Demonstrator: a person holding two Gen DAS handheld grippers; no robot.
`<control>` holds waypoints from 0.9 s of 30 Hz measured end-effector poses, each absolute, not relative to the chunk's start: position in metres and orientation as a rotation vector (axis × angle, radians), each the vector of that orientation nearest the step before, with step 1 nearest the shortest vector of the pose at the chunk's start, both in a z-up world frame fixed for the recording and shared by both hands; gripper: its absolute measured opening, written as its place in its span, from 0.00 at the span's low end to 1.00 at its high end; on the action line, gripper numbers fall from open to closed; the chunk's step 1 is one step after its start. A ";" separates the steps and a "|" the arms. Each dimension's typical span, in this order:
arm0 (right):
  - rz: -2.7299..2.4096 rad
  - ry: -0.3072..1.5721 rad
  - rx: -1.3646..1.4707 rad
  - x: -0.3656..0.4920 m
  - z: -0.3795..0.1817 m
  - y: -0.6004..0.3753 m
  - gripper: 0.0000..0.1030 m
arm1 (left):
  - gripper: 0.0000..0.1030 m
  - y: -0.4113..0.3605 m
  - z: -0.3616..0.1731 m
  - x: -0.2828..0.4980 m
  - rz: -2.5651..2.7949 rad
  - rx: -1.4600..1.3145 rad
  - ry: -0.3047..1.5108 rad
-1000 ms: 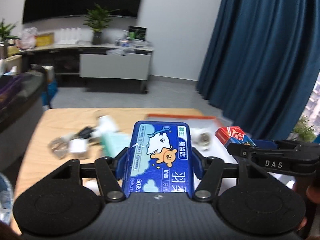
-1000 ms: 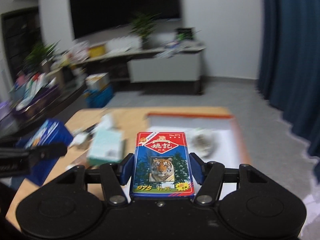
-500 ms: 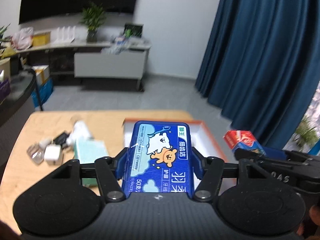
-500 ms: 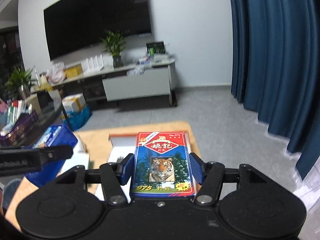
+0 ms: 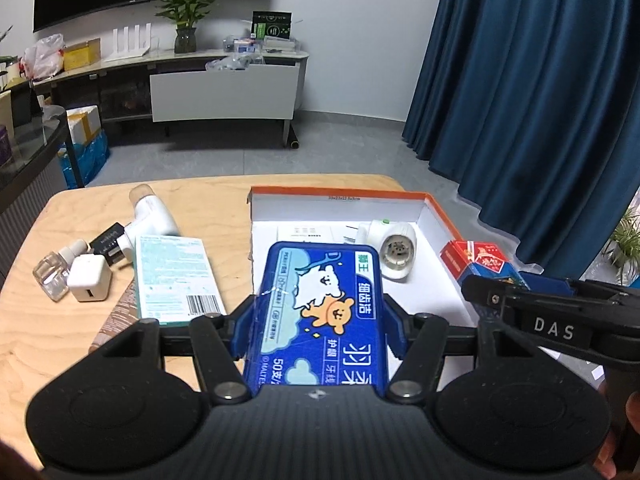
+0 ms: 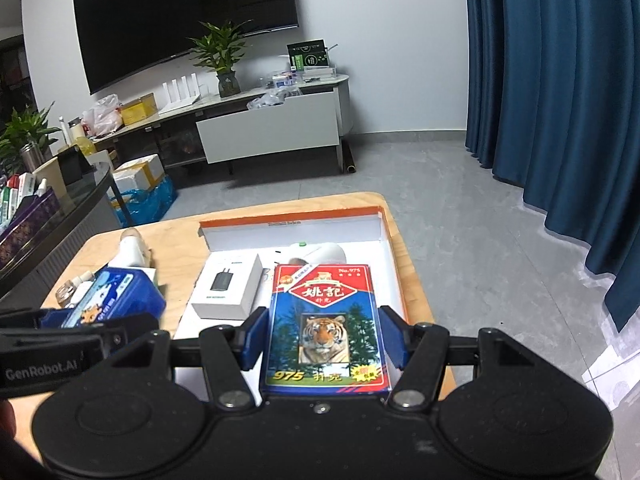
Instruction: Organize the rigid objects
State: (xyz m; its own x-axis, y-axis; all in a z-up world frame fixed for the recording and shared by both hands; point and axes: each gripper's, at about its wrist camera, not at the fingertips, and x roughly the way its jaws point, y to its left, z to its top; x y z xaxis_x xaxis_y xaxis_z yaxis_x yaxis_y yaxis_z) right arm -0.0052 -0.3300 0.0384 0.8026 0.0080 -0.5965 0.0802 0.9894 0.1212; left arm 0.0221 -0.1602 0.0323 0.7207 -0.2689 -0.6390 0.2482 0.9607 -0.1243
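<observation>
My left gripper (image 5: 318,322) is shut on a blue floss-pick box (image 5: 320,304) with a cartoon bear, held above the near left part of a white tray with an orange rim (image 5: 336,191). My right gripper (image 6: 322,334) is shut on a red and blue playing-card pack with a tiger (image 6: 324,320), held over the tray (image 6: 288,216) near its right side. In the tray lie a white charger box (image 6: 228,288) and a white round plug-in device (image 5: 394,248). Each gripper shows in the other's view, the card pack (image 5: 480,260) at right and the floss box (image 6: 116,292) at left.
On the wooden table (image 5: 52,328) left of the tray lie a teal flat packet (image 5: 174,276), a white cube charger (image 5: 89,283), a small clear bottle (image 5: 54,276) and a white handheld device (image 5: 150,216). Blue curtains (image 5: 540,100) hang right. A TV cabinet (image 5: 224,88) stands behind.
Both grippers have swung with their boxes from the table's left part toward the tray and lowered the view onto it. The jaws have stayed shut on the boxes.
</observation>
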 end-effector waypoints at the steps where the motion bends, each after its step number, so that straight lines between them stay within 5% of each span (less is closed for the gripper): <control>1: -0.040 0.636 0.146 -0.005 0.037 -0.329 0.69 | 0.62 -0.161 0.031 0.022 -0.288 -0.034 0.715; 27: -0.043 0.663 0.143 0.004 0.024 -0.329 0.69 | 0.62 -0.167 0.019 0.029 -0.295 -0.026 0.743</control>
